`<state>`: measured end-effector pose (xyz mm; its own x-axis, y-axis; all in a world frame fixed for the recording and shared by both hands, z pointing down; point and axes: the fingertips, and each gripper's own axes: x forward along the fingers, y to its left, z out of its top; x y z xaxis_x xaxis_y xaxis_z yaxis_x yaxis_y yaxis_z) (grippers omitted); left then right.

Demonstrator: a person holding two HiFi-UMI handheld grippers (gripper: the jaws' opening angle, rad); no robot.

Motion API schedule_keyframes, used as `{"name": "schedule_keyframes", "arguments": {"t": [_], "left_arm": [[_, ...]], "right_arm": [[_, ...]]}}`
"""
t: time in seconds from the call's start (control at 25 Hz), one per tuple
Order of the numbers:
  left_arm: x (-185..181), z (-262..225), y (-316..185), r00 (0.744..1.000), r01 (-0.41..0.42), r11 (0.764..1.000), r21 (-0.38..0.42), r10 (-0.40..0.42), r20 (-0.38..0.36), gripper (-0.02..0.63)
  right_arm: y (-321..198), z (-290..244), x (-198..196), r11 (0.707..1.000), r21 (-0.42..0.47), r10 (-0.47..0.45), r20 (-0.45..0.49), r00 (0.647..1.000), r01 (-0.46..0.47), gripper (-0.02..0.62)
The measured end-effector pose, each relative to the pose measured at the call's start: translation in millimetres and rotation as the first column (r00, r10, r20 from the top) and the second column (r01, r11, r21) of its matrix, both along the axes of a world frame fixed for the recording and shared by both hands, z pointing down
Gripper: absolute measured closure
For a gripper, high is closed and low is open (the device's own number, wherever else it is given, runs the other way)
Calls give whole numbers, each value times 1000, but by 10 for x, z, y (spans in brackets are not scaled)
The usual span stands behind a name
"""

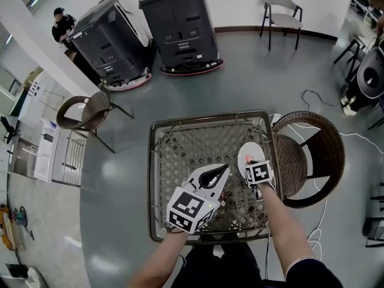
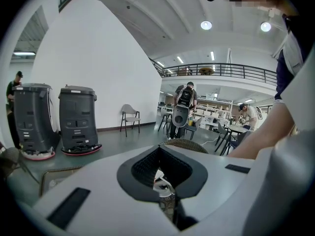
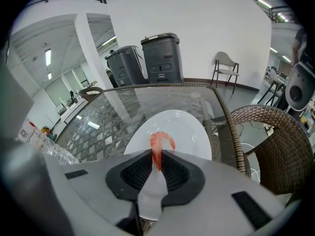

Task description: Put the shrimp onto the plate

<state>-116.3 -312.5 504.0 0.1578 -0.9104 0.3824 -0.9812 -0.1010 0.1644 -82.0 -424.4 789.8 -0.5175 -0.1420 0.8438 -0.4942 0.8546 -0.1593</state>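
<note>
A pink curled shrimp [image 3: 158, 147] is pinched by its tail between the jaws of my right gripper [image 3: 156, 164]. It hangs just over the near half of the white plate [image 3: 184, 128]. From the head view, the plate [image 1: 247, 150] lies at the right edge of the glass-topped wicker table [image 1: 180, 125], and the right gripper [image 1: 251, 162] is over its near rim. My left gripper [image 1: 224, 172] is raised above the table's middle, left of the plate, with its jaws together. In the left gripper view the left gripper [image 2: 160, 175] points out across the room.
A brown wicker chair [image 1: 315, 155] stands tight against the table's right side; another chair [image 1: 84, 113] is off to the far left. Two dark machines [image 1: 179, 23] stand beyond the table. Crinkled clear plastic [image 3: 54, 151] lies on the glass near my right gripper.
</note>
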Motion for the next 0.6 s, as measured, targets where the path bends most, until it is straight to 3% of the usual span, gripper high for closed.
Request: {"name": "schedule_keyframes", "arguments": {"t": [0.6], "left_arm": [[-8,-22,105,1000,-7,1000,4,7,6,598]], "right_arm": [[35,-111,-24,999,-46,20,17,1000,-19,522]]}}
